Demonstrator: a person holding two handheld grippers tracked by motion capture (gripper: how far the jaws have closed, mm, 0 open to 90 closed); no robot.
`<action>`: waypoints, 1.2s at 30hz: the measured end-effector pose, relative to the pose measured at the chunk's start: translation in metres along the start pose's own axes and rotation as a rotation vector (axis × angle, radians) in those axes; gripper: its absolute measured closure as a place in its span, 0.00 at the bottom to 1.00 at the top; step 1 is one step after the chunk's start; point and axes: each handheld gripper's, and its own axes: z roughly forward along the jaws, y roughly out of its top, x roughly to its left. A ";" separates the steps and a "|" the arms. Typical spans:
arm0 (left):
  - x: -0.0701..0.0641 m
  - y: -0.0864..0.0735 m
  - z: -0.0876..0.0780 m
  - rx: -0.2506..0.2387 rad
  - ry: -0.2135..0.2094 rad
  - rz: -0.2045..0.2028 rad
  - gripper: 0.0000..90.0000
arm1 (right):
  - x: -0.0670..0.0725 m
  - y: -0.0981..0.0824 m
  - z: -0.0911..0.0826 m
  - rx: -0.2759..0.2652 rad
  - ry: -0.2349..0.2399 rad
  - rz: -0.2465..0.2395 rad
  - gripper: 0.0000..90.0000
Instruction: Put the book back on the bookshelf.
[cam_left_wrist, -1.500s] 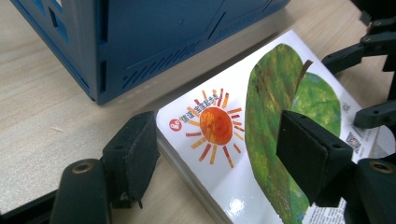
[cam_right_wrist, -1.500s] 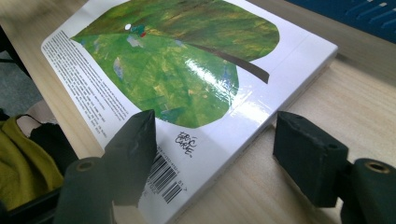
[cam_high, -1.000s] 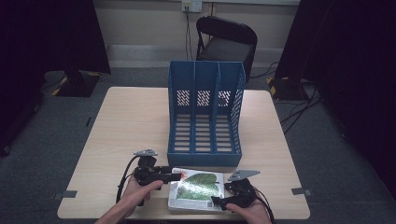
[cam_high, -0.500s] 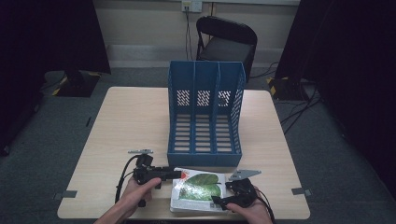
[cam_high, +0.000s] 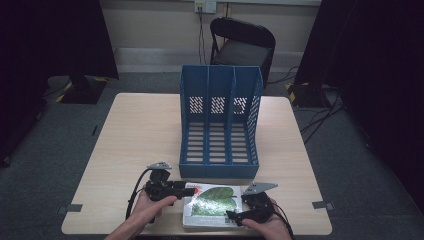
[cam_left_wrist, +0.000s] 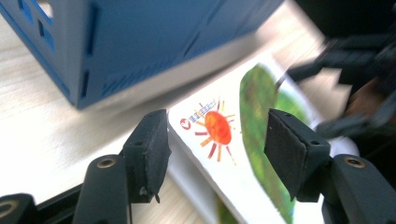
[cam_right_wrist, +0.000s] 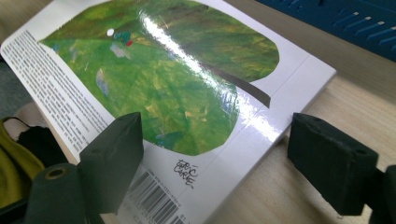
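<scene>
A white book with a green leaf on its cover (cam_high: 212, 200) lies flat near the table's front edge, just in front of a blue file holder (cam_high: 220, 130). My left gripper (cam_high: 187, 190) is at the book's left end. In the left gripper view its jaws (cam_left_wrist: 217, 123) straddle the corner with the red sun (cam_left_wrist: 217, 130); they have just been closing and are not clamped on it. My right gripper (cam_high: 232, 217) is at the book's near right corner. Its jaws (cam_right_wrist: 217, 123) stand wide around that barcode corner (cam_right_wrist: 159, 200), have just been opening, and do not press on it.
The blue file holder (cam_left_wrist: 140, 37) lies on its back with three open slots facing up, close behind the book. The wooden table (cam_high: 130, 140) is bare to the left and right of it. A black chair (cam_high: 240, 45) stands beyond the far edge. Cables trail on the floor at right.
Almost nothing differs. The left hand has shifted slightly at the book's left end. The right hand and the book stay where they were.
</scene>
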 end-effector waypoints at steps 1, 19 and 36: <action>-0.001 0.000 0.000 0.007 0.012 0.015 0.47 | 0.000 0.000 0.000 0.003 -0.005 -0.006 0.20; 0.009 0.003 -0.004 -0.079 -0.084 -0.088 0.50 | 0.009 -0.005 -0.004 0.034 0.049 -0.042 0.10; 0.008 0.002 -0.008 -0.100 -0.130 -0.129 0.50 | 0.016 -0.010 -0.005 0.026 0.039 -0.062 0.09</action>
